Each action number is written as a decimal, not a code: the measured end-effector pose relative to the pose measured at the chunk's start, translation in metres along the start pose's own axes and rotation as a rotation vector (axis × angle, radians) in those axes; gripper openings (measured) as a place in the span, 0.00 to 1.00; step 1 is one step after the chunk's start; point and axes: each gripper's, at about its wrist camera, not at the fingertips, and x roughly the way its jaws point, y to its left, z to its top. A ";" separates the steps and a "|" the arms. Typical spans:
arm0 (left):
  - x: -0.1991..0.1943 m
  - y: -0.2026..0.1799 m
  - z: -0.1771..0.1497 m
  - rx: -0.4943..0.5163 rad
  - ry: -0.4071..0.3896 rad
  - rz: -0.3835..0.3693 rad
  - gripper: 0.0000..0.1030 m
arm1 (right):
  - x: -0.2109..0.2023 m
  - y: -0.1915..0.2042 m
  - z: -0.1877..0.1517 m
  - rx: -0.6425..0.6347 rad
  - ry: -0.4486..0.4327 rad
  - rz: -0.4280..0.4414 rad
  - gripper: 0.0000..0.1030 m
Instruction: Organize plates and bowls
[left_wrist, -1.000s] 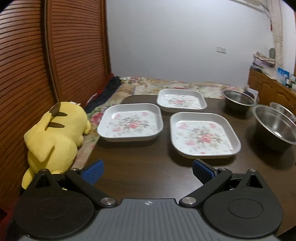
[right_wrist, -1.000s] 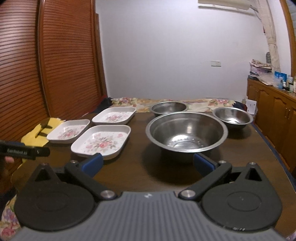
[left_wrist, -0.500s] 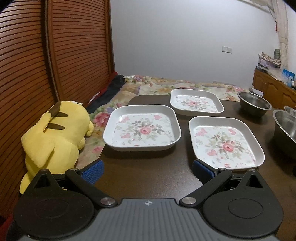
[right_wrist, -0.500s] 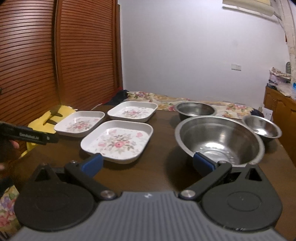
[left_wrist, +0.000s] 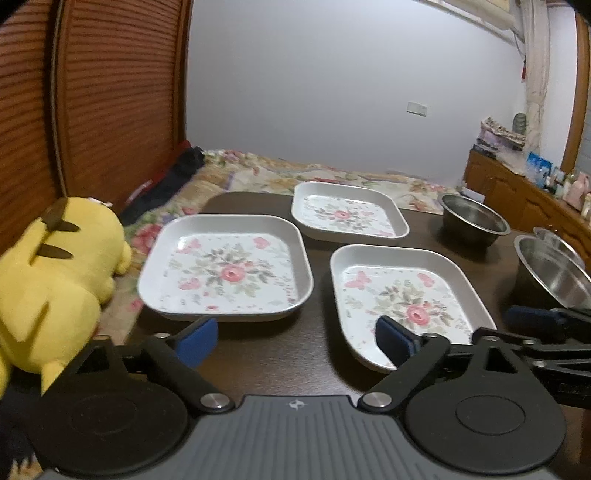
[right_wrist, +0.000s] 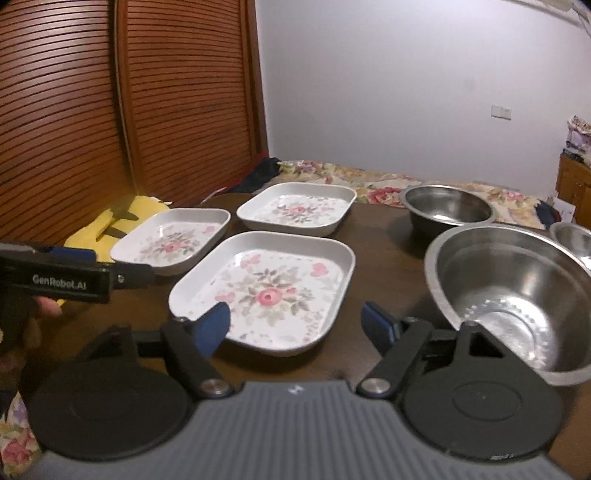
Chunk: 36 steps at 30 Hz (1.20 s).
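Left wrist: tongs (left_wrist: 295, 341) wide, empty.

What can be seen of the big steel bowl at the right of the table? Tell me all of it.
The big steel bowl is round, shiny metal with a rolled rim and a dimpled ring around its flat bottom. It stands upright and empty on the dark table, right of the nearest floral plate, apart from it. Two smaller steel bowls stand behind it. Nothing grips it.
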 end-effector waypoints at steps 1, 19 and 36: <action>0.002 0.000 0.000 -0.003 0.003 -0.011 0.83 | 0.004 0.000 0.000 0.004 0.012 -0.001 0.61; 0.033 -0.018 0.007 0.010 0.032 -0.104 0.25 | 0.037 -0.013 -0.001 0.093 0.063 -0.083 0.30; 0.045 -0.021 0.003 0.031 0.064 -0.091 0.09 | 0.042 -0.015 0.001 0.090 0.055 -0.084 0.21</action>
